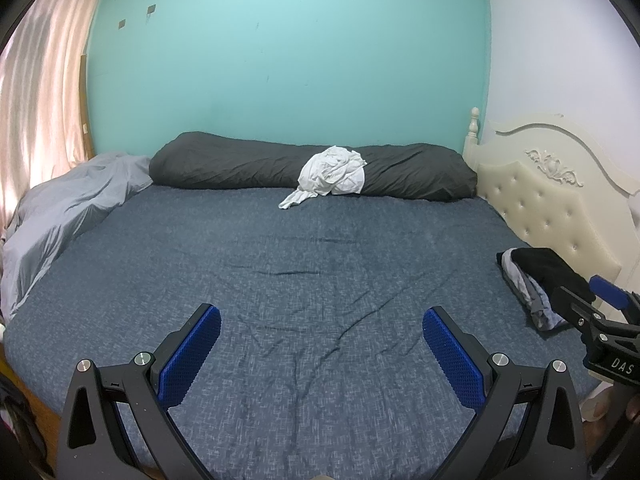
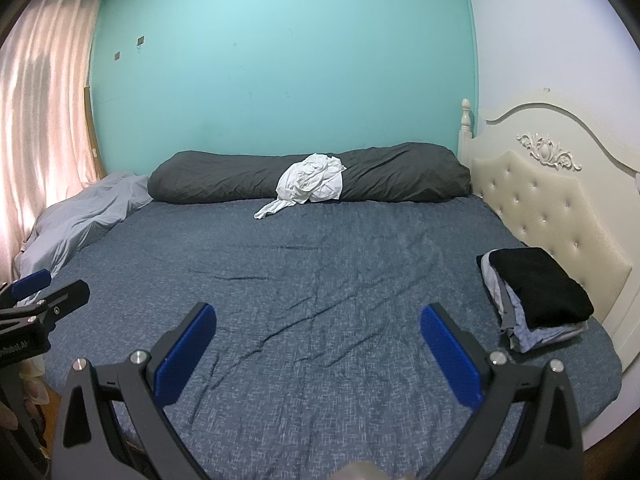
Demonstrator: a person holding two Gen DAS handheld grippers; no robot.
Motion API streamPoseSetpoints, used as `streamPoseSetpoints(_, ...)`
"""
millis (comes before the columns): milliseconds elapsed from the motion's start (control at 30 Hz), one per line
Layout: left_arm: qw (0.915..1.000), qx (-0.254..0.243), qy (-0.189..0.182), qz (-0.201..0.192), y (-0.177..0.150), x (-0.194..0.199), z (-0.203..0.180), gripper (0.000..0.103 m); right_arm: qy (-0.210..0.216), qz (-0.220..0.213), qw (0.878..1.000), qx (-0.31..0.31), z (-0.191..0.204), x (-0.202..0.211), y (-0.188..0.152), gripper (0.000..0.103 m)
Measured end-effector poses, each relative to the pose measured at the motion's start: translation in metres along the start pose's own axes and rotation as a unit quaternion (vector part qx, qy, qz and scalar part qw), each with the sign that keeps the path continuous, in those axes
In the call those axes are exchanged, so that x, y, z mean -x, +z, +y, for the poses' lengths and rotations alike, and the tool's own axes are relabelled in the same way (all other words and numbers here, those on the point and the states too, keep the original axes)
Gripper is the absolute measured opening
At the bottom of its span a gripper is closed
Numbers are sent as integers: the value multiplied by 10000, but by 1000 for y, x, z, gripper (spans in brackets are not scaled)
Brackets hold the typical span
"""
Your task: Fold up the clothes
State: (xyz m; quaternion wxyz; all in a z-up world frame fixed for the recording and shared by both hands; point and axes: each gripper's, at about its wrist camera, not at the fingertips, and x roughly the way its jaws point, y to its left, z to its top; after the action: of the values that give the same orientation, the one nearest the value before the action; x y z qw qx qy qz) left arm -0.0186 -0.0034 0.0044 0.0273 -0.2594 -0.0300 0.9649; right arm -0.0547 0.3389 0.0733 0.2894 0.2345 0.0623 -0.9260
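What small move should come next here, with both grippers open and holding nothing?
Probably reach forward across the bed toward the crumpled white garment lying against the dark bolster. Both the left gripper and right gripper are open over bare sheet, and the folded stack by the headboard looks done.

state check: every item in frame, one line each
left gripper: open, empty, above the sheet
right gripper: open, empty
white garment: crumpled, unfolded, resting against the dark bolster
stack of clothes: folded, black piece on top, by the headboard
blue sheet: spread flat, lightly creased
grey blanket: bunched at the bed's left edge
curtain: drawn
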Motion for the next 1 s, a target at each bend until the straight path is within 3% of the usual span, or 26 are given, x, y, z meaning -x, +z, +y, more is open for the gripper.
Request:
streamPoseSetpoints(567, 9998, 40, 45, 198, 24, -63, 2, 103, 47, 218, 9997, -107, -20, -58, 12, 103)
streamPoseSetpoints(867, 9994, 48, 85, 346, 43, -120, 10, 103, 68, 196, 9998, 22, -27, -119, 32, 103)
streamPoseSetpoints(1000, 9991, 102, 76, 407, 56, -160, 14, 103, 316, 312, 9990, -104, -36, -157, 43, 103)
